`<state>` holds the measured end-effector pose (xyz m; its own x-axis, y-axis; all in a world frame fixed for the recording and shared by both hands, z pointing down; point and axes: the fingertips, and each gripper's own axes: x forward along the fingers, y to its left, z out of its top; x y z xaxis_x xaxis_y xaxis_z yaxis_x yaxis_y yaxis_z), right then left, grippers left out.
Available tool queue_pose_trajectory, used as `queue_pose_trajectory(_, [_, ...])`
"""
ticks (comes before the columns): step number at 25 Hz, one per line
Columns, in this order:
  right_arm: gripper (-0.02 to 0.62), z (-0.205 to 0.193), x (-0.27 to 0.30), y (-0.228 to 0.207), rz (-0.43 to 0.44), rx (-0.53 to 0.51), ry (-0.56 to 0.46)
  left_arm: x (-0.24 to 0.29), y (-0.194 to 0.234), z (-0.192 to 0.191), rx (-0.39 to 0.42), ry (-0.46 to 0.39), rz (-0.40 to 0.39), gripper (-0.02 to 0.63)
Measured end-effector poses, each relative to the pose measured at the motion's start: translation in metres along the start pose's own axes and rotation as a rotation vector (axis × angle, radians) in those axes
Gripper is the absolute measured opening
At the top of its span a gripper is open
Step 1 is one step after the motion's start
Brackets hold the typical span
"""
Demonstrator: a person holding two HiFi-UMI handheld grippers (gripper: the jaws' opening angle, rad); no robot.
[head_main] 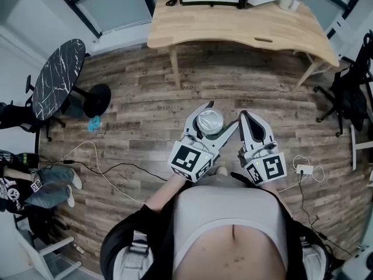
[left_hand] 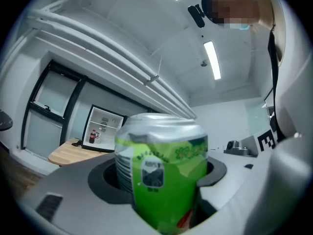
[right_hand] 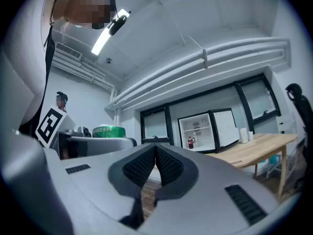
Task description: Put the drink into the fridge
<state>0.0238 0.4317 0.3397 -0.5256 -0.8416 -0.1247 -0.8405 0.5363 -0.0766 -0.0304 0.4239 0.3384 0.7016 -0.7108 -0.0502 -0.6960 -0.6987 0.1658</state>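
The left gripper stands wide, clamped on the upright green drink can. At twelve o'clock from it, on the wooden desk, the small fridge has its door open, with a dark bottle inside. At the can's three o'clock, the right gripper is pinched together and empty.

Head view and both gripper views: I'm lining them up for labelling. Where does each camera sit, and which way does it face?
Head view: on the person's head, facing steeply down at the floor; torso, left gripper, right gripper show.
Left gripper view: rides that gripper, looks along jaws gripping the green can; torso at right.
Right gripper view: rides that gripper, looks along shut jaws; torso at left.
Both gripper views share the fridge.
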Motion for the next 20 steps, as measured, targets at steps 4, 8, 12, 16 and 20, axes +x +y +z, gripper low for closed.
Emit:
queue_pose_trajectory(4, [0.028,-0.006,0.003,0.004,0.011,0.041,0.017,-0.004,0.003,0.001,-0.002,-0.009,0.001,0.348])
queue_pose_trajectory(8, [0.028,-0.008,0.008,0.007,0.003,0.051,0.016,-0.007,0.008,0.006,-0.001,-0.013,-0.004,0.348])
queue_pose_trajectory(12, [0.028,-0.007,0.013,0.014,-0.018,0.046,0.006,-0.017,0.017,0.007,0.0,-0.017,-0.009,0.348])
queue_pose_trajectory(16, [0.028,-0.014,0.018,0.023,-0.042,0.051,-0.007,-0.028,0.025,0.003,0.0,-0.009,-0.017,0.348])
queue_pose_trajectory(20, [0.028,-0.018,0.024,0.035,-0.062,0.05,-0.02,-0.035,0.035,0.004,0.0,-0.01,-0.038,0.348])
